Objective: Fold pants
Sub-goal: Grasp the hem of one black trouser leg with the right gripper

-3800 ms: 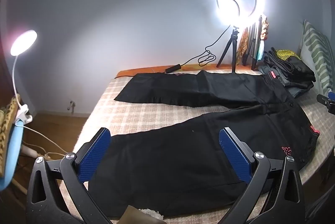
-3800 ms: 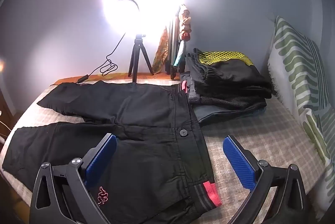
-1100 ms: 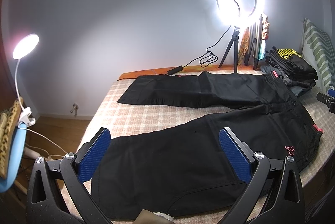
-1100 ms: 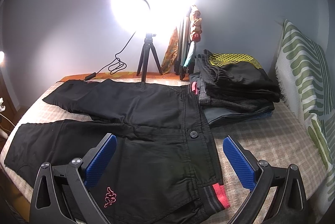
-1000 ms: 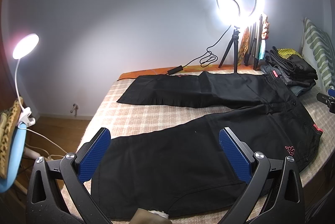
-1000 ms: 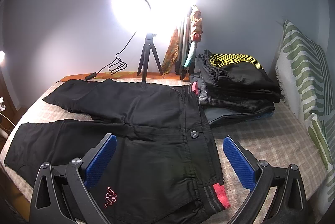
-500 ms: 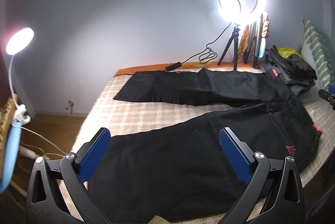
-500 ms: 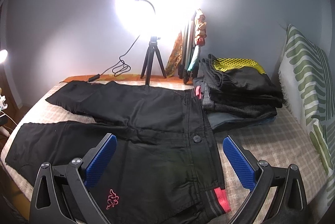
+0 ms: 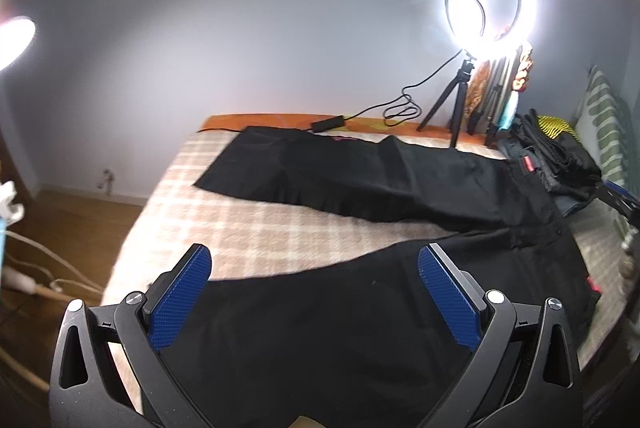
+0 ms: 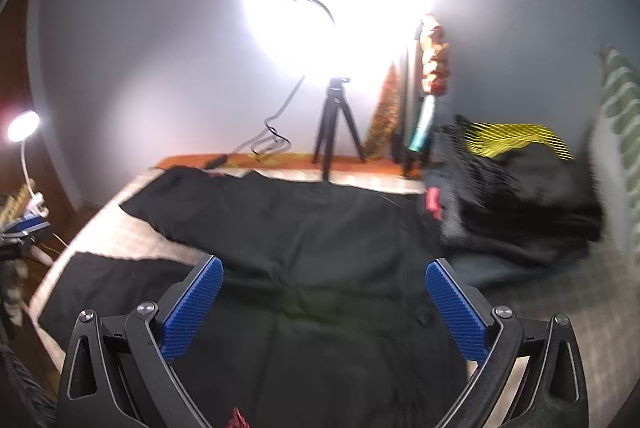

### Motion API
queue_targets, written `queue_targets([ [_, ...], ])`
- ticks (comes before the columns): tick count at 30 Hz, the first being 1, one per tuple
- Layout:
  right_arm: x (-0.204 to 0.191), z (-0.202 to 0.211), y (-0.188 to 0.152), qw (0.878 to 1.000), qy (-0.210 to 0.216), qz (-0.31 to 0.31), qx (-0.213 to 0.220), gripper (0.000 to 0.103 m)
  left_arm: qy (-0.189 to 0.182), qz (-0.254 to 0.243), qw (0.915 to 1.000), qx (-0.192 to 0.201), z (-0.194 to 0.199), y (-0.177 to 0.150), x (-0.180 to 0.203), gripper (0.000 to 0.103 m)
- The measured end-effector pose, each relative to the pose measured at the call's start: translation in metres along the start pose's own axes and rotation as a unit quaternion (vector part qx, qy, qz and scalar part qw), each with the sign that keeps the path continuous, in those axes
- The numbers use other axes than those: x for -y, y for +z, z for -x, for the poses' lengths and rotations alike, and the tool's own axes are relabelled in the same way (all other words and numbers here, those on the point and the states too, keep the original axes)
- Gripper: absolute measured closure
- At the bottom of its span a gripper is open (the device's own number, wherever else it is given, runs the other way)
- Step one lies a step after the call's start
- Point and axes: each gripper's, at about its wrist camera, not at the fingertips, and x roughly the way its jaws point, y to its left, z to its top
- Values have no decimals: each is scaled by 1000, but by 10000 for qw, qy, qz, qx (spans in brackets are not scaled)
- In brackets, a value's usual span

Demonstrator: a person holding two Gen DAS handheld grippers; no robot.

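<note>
Black pants (image 9: 360, 324) lie spread flat on the checked bed, legs apart in a V, waist toward the right. The far leg (image 9: 344, 171) runs along the back; the near leg lies under my left gripper. My left gripper (image 9: 314, 292) is open and empty, above the near leg's lower part. My right gripper (image 10: 324, 302) is open and empty, above the pants' hip area (image 10: 320, 340) near the waistband. The right wrist view is blurred by motion.
A ring light on a tripod (image 9: 460, 95) stands at the bed's back edge with its cable (image 9: 396, 107). A pile of folded dark clothes (image 10: 516, 195) sits at the right, beside a striped pillow (image 10: 618, 123). A desk lamp (image 10: 22, 125) and wooden floor (image 9: 60, 220) are left.
Both grippers have moved forward and lower toward the pants. The right view has swung left and blurred. Both stay open; the pants have not moved.
</note>
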Motion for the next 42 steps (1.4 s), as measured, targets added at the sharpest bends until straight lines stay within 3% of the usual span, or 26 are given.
queue_targets([
  [3,4,-31,21,9997,246,77,-29,0,144,-203,9997,-32,-18,19,0,0],
  [5,7,-60,38,9991,249,194,-277,0,181,-293,9993,-114,-33,30,-1,0],
  [14,22,-185,82,9889,548,698,-1190,7,-62,-347,9967,-727,-125,70,4,1],
  [25,24,-306,86,9704,762,1174,-1966,11,93,-328,9920,-1214,-214,86,-2,2],
  [33,24,-346,74,9523,807,1697,-2403,12,-7,-177,9885,-1503,-254,76,-11,4],
  [37,26,-350,66,9514,1035,1521,-2468,22,30,-202,9875,-1561,-264,70,-13,4],
  [38,27,-348,66,9522,1040,1506,-2445,28,26,-185,9871,-1589,-267,68,-14,4],
  [42,29,-337,65,9515,1107,1469,-2466,77,45,-119,9867,-1620,-269,66,-18,4],
])
